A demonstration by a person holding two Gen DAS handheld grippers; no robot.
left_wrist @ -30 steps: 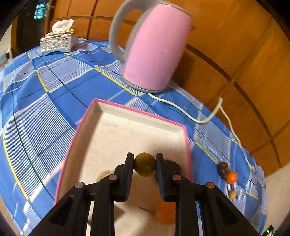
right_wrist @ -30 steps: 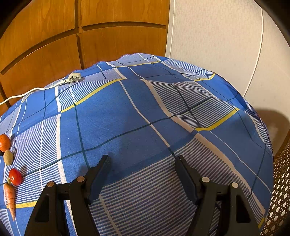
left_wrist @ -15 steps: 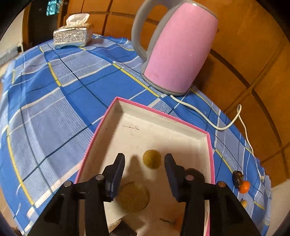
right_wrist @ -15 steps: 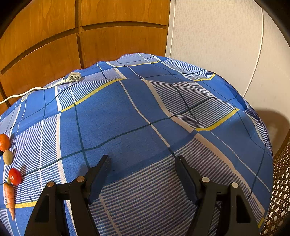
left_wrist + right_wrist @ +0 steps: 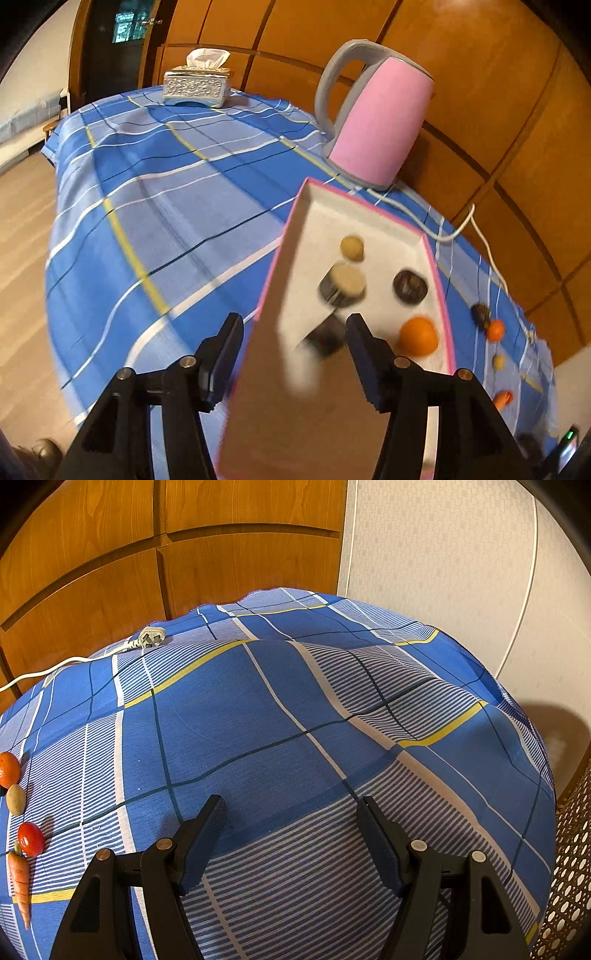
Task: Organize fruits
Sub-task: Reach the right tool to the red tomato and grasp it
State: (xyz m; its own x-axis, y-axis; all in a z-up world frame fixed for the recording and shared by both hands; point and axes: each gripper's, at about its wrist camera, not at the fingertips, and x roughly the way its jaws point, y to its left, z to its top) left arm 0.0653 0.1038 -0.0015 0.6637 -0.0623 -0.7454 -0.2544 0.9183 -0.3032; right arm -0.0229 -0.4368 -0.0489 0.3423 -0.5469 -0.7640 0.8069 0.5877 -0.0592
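Left claw (image 5: 293, 338) opening, nothing between its fingers, hanging over the near corner of the pink-edged box (image 5: 373, 218). Inside the box already: a small tan fruit (image 5: 351, 248), a cut kiwi (image 5: 342, 283), a dark round fruit (image 5: 410, 287) and an orange (image 5: 419, 336), gathered there to keep fruit in one place. Left out along the desk's (image 5: 295, 709) far-right edge: another orange (image 5: 8, 769), a tomato (image 5: 30, 839), a carrot (image 5: 20, 880). Right claw (image 5: 291, 836) spread wide, empty, idle above bare cloth, probably waiting its turn.
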